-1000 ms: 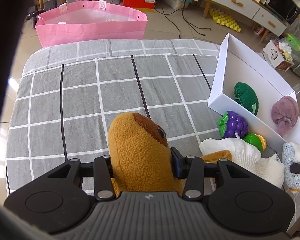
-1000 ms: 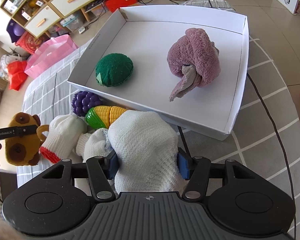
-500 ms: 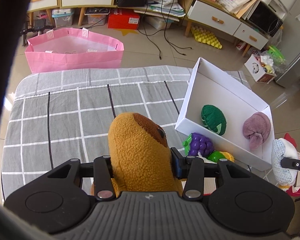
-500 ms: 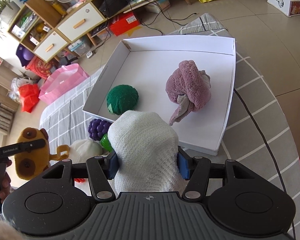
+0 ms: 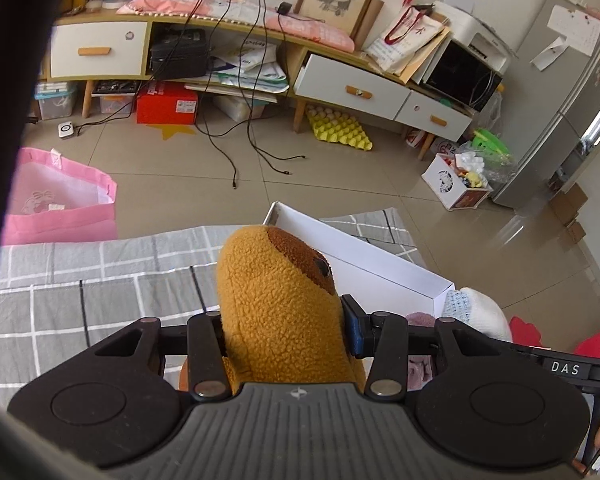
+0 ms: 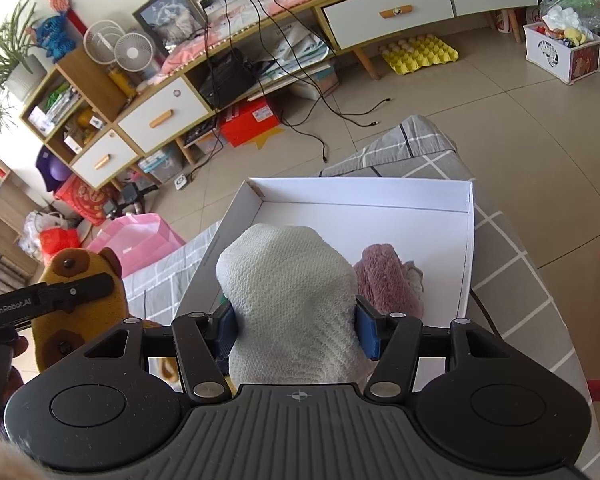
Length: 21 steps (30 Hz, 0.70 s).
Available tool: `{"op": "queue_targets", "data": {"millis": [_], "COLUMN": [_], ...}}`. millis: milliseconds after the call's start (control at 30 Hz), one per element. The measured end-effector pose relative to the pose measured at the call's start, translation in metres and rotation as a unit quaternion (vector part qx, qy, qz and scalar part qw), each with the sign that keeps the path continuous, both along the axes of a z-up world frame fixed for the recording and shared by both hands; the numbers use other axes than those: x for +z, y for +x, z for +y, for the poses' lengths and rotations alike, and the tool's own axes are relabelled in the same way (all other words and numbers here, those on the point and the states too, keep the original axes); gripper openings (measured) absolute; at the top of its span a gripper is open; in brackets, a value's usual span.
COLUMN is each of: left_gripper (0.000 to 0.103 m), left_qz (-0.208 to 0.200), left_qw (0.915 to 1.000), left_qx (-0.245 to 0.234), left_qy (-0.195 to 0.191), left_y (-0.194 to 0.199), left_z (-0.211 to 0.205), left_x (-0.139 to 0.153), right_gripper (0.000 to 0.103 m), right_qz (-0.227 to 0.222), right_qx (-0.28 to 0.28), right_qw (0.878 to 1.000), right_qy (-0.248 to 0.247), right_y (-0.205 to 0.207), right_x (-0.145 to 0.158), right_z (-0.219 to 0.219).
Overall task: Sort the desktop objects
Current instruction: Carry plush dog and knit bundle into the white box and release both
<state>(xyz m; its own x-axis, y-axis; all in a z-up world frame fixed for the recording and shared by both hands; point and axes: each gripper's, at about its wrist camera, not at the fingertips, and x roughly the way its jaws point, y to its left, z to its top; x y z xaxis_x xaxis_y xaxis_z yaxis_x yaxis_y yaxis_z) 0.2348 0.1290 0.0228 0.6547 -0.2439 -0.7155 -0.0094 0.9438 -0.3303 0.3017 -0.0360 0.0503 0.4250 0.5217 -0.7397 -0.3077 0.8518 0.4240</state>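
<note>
I am mid-carry, my left gripper [image 5: 284,332] clamped on the brown plush toy [image 5: 276,296] and my right gripper [image 6: 296,324] on the white knit glove [image 6: 288,280], and next I judge both must lower into the white box [image 6: 364,190] at twelve o'clock.

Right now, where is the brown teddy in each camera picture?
Left wrist view: the brown plush bear fills the centre, clamped in the left gripper.
Right wrist view: it is at the left edge.
Shared landmark: the white box on the grey checked cloth.
</note>
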Motion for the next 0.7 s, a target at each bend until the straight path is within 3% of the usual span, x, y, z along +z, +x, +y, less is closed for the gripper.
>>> {"op": "queue_targets", "data": {"millis": [233,300,333,367,400,700], "left_gripper": [0.041,0.046,0.056,0.063,0.074,0.07], "left_qz": [-0.013,-0.02,-0.019,-0.015,-0.012,-0.017], "left_qw": [0.998,0.9961,0.9955,0.9952,0.9955,0.9995], "left_qx": [-0.029,-0.031,-0.03,-0.028,-0.025,-0.026], "left_qy": [-0.054,-0.08,-0.088,-0.093,-0.091,-0.001], "left_y": [0.047,0.053,0.056,0.057,0.057,0.028], "left_z": [-0.034,-0.038,-0.039,-0.039,-0.039,-0.024], "left_x": [-0.031,-0.043,-0.047,-0.052,-0.054,-0.027], "right_gripper": [0.067,0.08,0.096,0.097,0.097,0.097], "right_qz": [-0.013,-0.018,-0.021,-0.022,-0.023,-0.027], "right_qx": [-0.016,-0.025,-0.031,-0.037,-0.042,-0.044], "right_qw": [1.0,0.999,0.999,0.999,0.998,0.998], "right_qy": [0.008,0.015,0.022,0.027,0.029,0.025], "right_y": [0.025,0.03,0.031,0.032,0.033,0.028], "right_x": [-0.016,-0.022,-0.024,-0.026,-0.027,-0.023], "right_z": [0.011,0.009,0.006,0.003,0.0,-0.016]}}
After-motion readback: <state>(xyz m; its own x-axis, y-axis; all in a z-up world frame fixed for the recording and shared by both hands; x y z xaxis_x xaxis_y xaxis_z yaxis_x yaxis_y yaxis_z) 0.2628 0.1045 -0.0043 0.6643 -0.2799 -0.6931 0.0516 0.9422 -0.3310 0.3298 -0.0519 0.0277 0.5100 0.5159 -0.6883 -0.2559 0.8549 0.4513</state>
